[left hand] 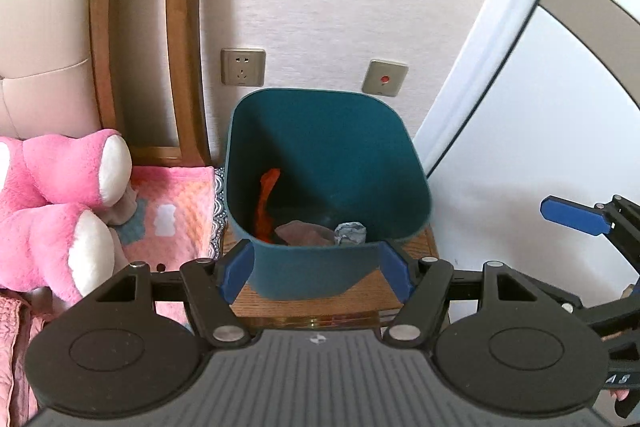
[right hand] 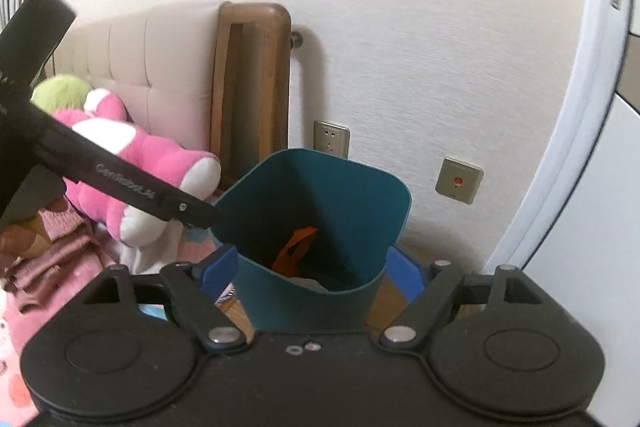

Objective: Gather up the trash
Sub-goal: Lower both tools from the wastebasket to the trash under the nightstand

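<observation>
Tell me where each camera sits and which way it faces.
Left wrist: on the left gripper, looking down into the teal plastic bin on the wooden nightstand; the right gripper's blue finger shows.
Right wrist: on the right gripper, facing that bin; the left gripper's black body crosses its left side.
Shared: bin, pink plush toy, wall socket.

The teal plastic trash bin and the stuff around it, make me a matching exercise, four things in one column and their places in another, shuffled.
Things:
1. crumpled grey paper ball
2. teal plastic trash bin
3. pink plush toy
4. beige wall socket

Places:
A. on the wooden nightstand
B. on the bed, left of the bin
C. inside the bin, at the bottom
D. on the wall behind the bin

Pairs: 1-C, 2-A, 3-B, 4-D
</observation>
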{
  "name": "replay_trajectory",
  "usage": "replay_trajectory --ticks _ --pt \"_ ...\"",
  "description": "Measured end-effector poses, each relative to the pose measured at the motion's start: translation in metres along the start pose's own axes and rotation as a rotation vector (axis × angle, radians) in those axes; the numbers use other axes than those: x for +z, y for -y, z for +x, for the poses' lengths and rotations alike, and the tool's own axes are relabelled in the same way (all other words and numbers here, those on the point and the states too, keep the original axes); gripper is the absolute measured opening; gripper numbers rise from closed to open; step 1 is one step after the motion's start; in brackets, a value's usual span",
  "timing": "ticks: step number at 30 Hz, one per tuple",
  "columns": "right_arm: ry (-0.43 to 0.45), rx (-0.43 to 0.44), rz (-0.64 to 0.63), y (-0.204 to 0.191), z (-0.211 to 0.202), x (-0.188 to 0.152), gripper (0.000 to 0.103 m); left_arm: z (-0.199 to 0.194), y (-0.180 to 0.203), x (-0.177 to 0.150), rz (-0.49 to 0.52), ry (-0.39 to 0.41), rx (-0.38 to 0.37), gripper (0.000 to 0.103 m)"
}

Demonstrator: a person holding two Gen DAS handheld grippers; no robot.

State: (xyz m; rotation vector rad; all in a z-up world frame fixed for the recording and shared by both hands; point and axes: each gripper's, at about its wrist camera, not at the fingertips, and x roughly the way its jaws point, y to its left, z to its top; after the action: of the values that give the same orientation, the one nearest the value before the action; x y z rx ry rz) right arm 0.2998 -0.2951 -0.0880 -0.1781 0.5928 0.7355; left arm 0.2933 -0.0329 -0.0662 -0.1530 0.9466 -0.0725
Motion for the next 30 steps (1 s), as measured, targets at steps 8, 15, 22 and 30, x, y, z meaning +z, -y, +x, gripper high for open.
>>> replay_trajectory --ticks 8,15,22,30 --pt "0.036 0.017 0.087 -0.003 -0.036 -0.023 0.087 -0.028 0.003 -0.036 0.034 0.042 -0.015 0.073" --pt "0.045 0.031 0.152 -0.005 -0.053 -0.048 0.093 -0.037 0.006 -0.067 0.050 0.060 -0.012 0.080" --pt "0.011 0.040 0.229 -0.002 -0.047 -0.093 0.099 -0.024 0.003 -0.099 0.022 0.046 -0.023 0.082" --pt "-0.078 0.018 0.278 0.008 -0.017 -0.158 0.100 0.038 -0.007 -0.144 -0.017 -0.022 -0.048 0.087"
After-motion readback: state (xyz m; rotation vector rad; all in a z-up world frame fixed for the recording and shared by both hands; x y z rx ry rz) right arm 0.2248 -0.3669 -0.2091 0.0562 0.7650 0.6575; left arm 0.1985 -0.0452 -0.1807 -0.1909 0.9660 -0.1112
